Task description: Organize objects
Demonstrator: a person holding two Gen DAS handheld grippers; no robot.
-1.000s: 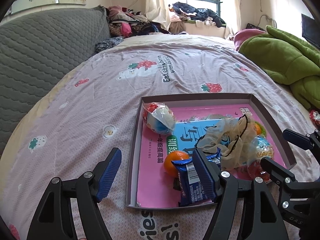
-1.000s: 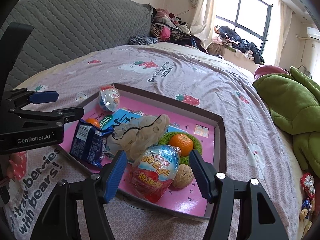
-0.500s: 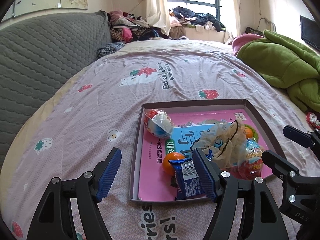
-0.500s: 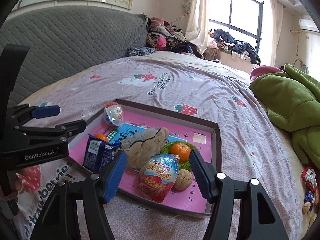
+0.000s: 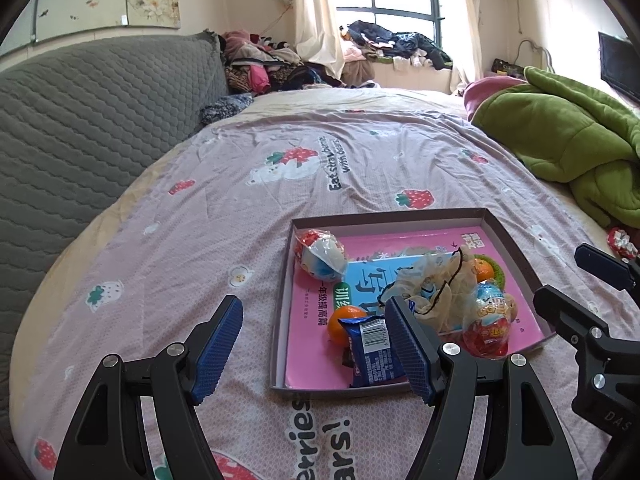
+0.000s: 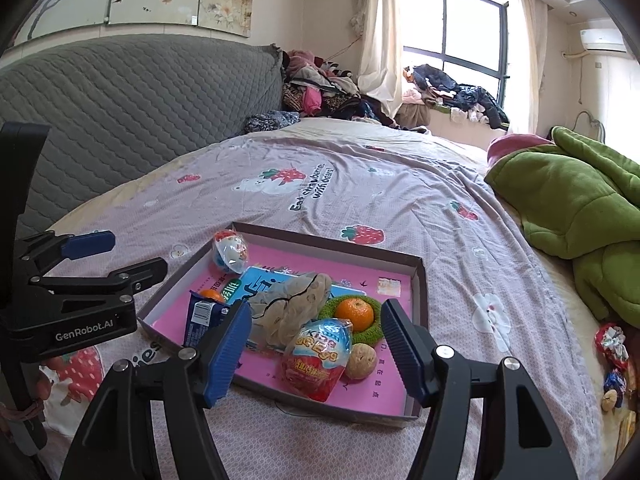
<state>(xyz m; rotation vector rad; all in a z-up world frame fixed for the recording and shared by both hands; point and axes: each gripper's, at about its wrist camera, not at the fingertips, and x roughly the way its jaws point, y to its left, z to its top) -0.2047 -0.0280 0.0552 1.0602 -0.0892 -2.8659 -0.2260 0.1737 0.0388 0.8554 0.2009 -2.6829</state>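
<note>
A shallow grey tray [image 5: 280,320] [image 6: 418,320] lies on the lilac strawberry bedsheet, lined with a pink book [image 5: 312,356]. In it are a blue snack pack [image 5: 372,352] [image 6: 200,316], an orange [image 5: 344,318], a second orange [image 6: 354,314] on a green coaster, two foil eggs [image 5: 322,254] [image 6: 320,356], a walnut [image 6: 360,360] and a beige cloth [image 6: 296,308]. My left gripper [image 5: 312,312] hovers open over the tray's near left edge, holding nothing. My right gripper [image 6: 316,312] hangs above the tray's near side, jaws opening, clear of the egg below.
A green blanket [image 5: 560,140] [image 6: 580,208] is heaped along the bed's right side. A grey quilted headboard [image 5: 80,120] runs along the left. Loose sweet wrappers [image 6: 610,344] lie at the right edge. Clothes are piled by the window at the back.
Both grippers have risen and drawn back from the tray, which now looks smaller and farther. The tray's contents have not shifted.
</note>
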